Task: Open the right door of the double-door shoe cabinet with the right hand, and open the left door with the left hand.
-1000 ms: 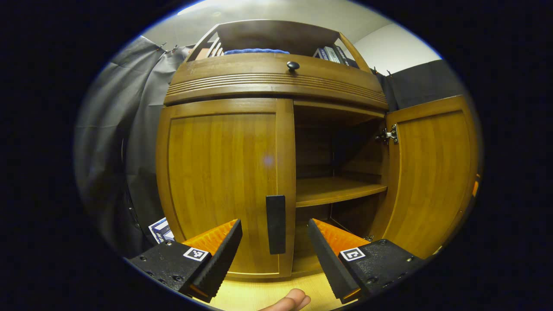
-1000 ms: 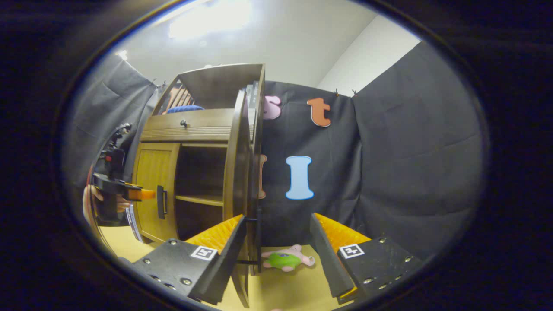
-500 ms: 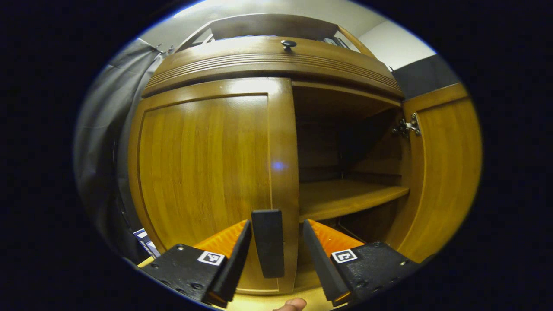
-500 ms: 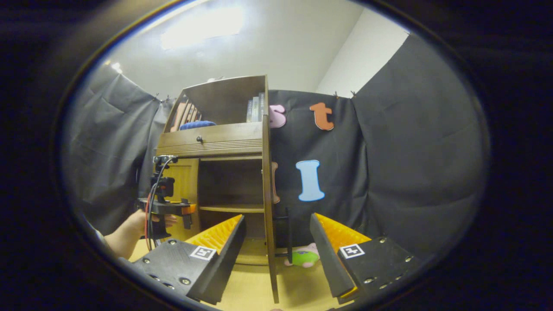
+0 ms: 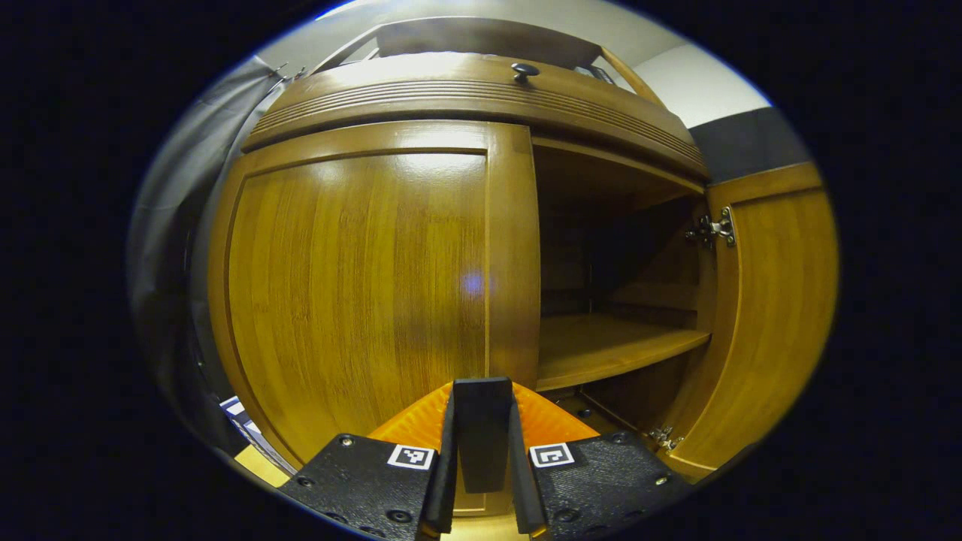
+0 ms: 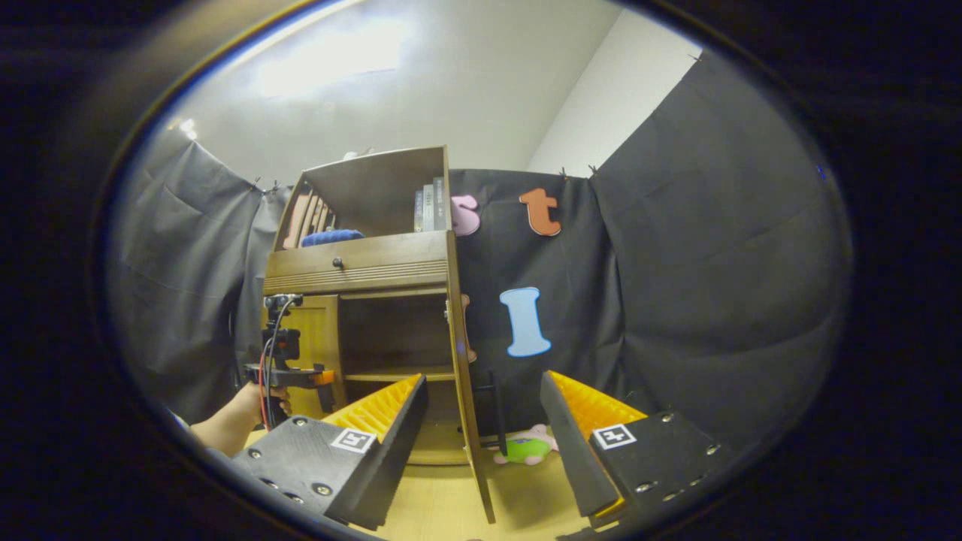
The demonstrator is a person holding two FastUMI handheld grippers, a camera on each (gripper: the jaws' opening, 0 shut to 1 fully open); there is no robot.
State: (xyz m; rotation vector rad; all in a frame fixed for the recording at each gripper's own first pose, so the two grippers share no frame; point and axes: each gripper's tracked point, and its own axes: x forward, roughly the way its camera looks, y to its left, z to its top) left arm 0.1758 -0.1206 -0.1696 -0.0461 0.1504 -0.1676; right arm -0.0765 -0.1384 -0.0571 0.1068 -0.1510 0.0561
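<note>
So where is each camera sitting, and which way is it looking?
Left gripper view: rides on the left gripper, close up against the cabinet, facing the closed left door; its own fingers press the door's handle.
Right gripper view: rides on the right gripper, farther back, facing the open right door edge-on; its fingers stand apart, and a hand holds the left gripper farther off.
Shared: both show the shoe cabinet, its drawer knob and the inner shelf.
</note>
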